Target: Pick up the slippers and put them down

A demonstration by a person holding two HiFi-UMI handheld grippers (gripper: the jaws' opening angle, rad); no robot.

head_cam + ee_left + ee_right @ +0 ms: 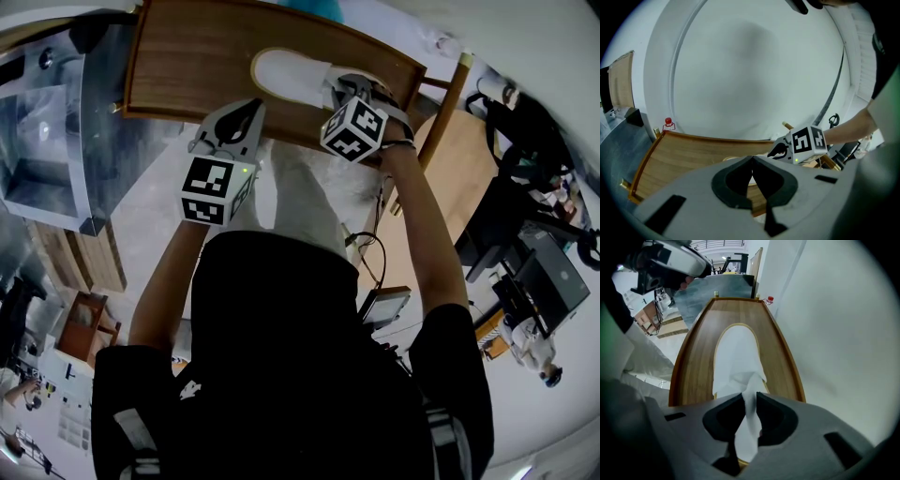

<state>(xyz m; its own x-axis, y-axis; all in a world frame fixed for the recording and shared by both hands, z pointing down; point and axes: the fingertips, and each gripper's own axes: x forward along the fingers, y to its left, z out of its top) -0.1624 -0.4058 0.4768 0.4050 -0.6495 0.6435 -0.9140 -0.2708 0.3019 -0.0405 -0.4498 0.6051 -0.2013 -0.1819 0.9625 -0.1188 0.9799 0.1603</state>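
With right gripper (750,401) clamped on the upper band of the white slipper (738,352) lying on the wooden table (701,348), and left gripper (752,161) closed on nothing at the near edge, lift straight and slowly, since thin fabric probably slips.

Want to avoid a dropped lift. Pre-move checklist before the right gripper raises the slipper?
1. Right gripper shut on the white fabric slipper: ok, a fold of its upper is pinched between the jaws.
2. Pinch firm enough to carry it: cannot tell.
3. Slipper lying inside the rimmed wooden tray: ok.
4. Left gripper free to help: ok, shut on nothing and apart from the right one.
5. Second slipper located: not ok, only one in view.
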